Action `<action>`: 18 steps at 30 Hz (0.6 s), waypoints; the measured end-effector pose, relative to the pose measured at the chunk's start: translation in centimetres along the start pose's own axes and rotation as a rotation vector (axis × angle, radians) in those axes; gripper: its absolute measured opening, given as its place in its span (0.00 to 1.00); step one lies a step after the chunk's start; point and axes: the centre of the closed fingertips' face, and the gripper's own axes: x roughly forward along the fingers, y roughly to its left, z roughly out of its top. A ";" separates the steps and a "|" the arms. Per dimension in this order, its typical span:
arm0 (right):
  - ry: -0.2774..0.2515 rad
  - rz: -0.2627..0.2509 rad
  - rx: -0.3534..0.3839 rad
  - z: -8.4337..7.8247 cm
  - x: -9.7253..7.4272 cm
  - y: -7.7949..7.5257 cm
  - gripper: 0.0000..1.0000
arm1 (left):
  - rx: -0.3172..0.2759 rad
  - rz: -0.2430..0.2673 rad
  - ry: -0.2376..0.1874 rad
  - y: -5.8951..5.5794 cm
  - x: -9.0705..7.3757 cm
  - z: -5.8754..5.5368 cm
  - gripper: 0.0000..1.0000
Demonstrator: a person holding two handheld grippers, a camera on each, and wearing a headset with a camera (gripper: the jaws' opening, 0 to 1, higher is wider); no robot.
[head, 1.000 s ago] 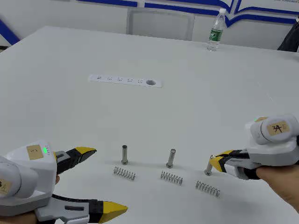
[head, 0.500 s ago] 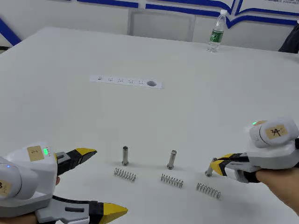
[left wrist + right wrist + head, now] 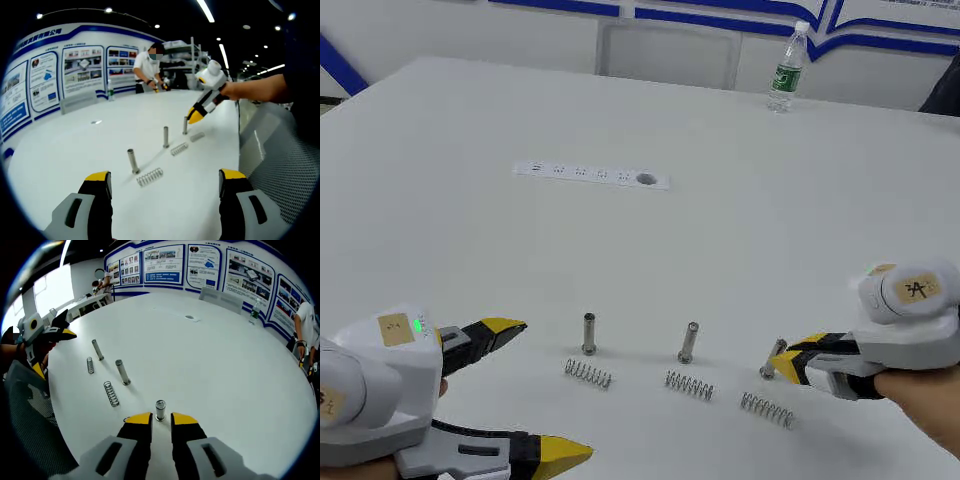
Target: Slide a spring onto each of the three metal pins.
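On the white table [image 3: 720, 150], three springs [image 3: 689, 385] are lying just beside the pins [image 3: 688, 342], looking light and squashy; I'm favouring a gentle mid-coil pinch. Left gripper [image 3: 552, 387] is hovering spread wide; right gripper [image 3: 161, 419] is bracketing the end pin [image 3: 160, 409], and I can't tell if it's pinching.

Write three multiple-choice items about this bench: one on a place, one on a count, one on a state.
1. Where is the bottle? A. at the table's far side B. at its near edge C. on the floor
2. How many springs lie on the table? A. one B. three C. five
3. How are the fingers of the left gripper? A. shut on a spring B. shut, empty C. wide open

Key: 1 A, it stands beyond the power strip; 2 B, one lies before each pin; 3 C, a broad gap shows between them.
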 end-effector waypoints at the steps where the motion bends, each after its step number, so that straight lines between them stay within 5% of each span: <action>1: 0.000 0.001 0.001 -0.1 -0.1 0.0 0.16 | 0.000 -0.001 0.000 0.0 0.0 0.0 0.90; 13: 0.081 0.161 -0.116 -3.1 -1.1 3.3 0.17 | 0.009 -0.007 0.002 -0.2 0.2 0.3 0.90; 18: 0.105 0.191 -0.161 -3.8 -0.5 3.7 0.17 | 0.008 -0.009 0.004 -0.3 0.2 0.3 0.90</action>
